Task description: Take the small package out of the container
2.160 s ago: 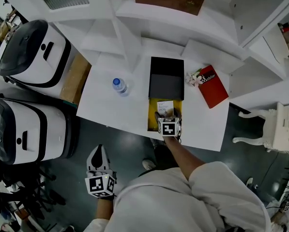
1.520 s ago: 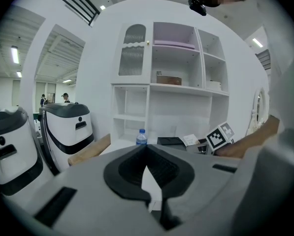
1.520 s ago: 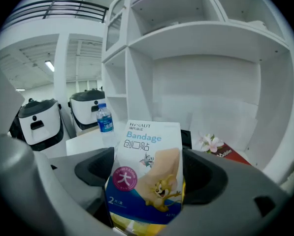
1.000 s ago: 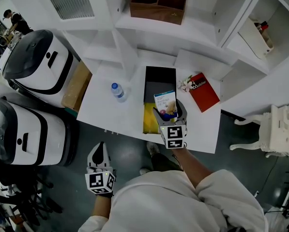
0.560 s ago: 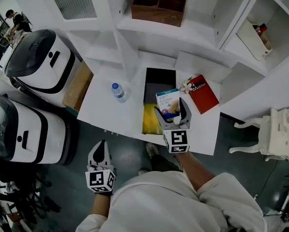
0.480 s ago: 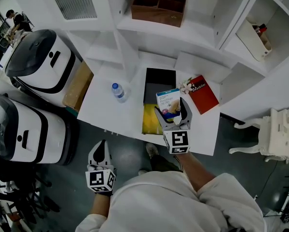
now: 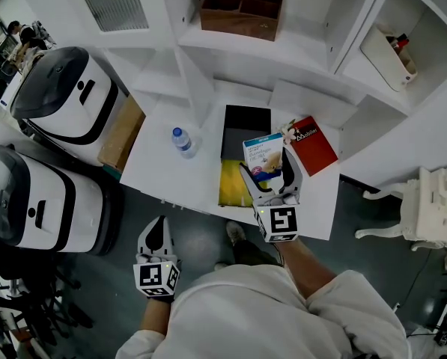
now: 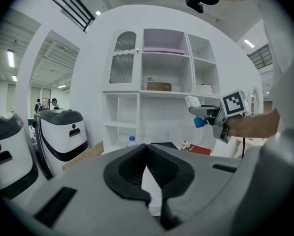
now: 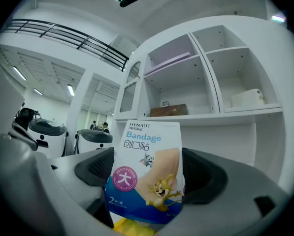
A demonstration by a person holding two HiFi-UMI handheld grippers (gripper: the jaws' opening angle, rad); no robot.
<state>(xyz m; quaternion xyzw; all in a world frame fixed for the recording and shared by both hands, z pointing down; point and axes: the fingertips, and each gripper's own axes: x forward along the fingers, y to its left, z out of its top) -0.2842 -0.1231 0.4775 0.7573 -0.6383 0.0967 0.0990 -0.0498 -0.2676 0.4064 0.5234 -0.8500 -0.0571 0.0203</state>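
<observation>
Your right gripper (image 9: 147, 170) is clamped on the small package (image 7: 262, 158), one black pad on each side edge. The package is upright, front face toward the gripper camera (print reads "HYNAUT Bandage", cartoon cat and mouse, blue lower band).

In the head view the package is up out of the container (image 7: 245, 122) and overlaps its yellow half (image 7: 229, 187) in the frame. It looks clear of it, not touching. The container is a box lying open on the white table (image 7: 159, 170), black half toward the shelving, yellow half toward you.

Your left gripper (image 7: 155, 254) hangs low at your left side, off the table edge, over the dark floor (image 7: 208, 226). Its jaws are pressed together at the tips and the left gripper view shows nothing between them. That view looks across at the table and catches your right hand (image 8: 250, 124) with the package raised.

Rest of the scene:
- water bottle (image 7: 183, 140) stands left of the container, apart from it
- red book (image 7: 314, 144) lies right of the container
- a small flower-like item (image 7: 289, 132) sits between the book and the container, just beside both
- wooden organiser (image 7: 242, 6) sits on the shelf above
- two white-and-black machines (image 7: 55, 88) stand left of the table
- a cardboard box (image 7: 120, 132) sits between the upper machine and the table
</observation>
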